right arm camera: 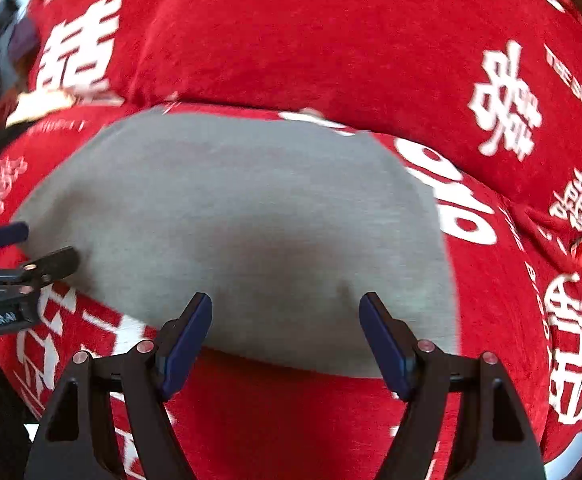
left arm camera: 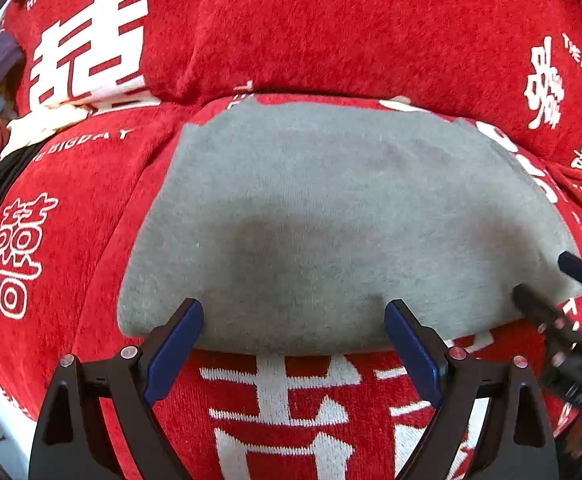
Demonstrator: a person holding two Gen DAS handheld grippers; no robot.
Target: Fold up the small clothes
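Lying flat on a red cover point(left arm camera: 331, 32) printed with white characters, a grey garment point(left arm camera: 331, 220) forms a smooth, roughly rectangular shape with no loose sleeves or legs showing. The cover drapes over a cushioned seat and its upright back; the garment sits on the seat part, its far edge close to the crease where seat meets back, its near edge running across just in front of both tools.

From the left wrist view, the left tool point(left arm camera: 294, 344) hangs over the garment's near edge with its blue-padded fingers point(left arm camera: 175, 352) spread wide. Nothing is between them, and the pads do not press on the cloth. The right tool point(left arm camera: 551, 280) shows at that view's right edge, its dark fingertips at the garment's near right corner.

From the right wrist view, which is somewhat blurred, the right tool point(right arm camera: 285, 336) also stands with its fingers spread and empty, above the near edge of the grey garment point(right arm camera: 231, 216). The left tool point(right arm camera: 27, 248) enters from the left edge of that view, its tips at the garment's near left corner.

At the far left end of the seat, a small heap of other cloth point(left arm camera: 39, 128) in pale, black and dark tones lies bunched, well apart from the grey garment.
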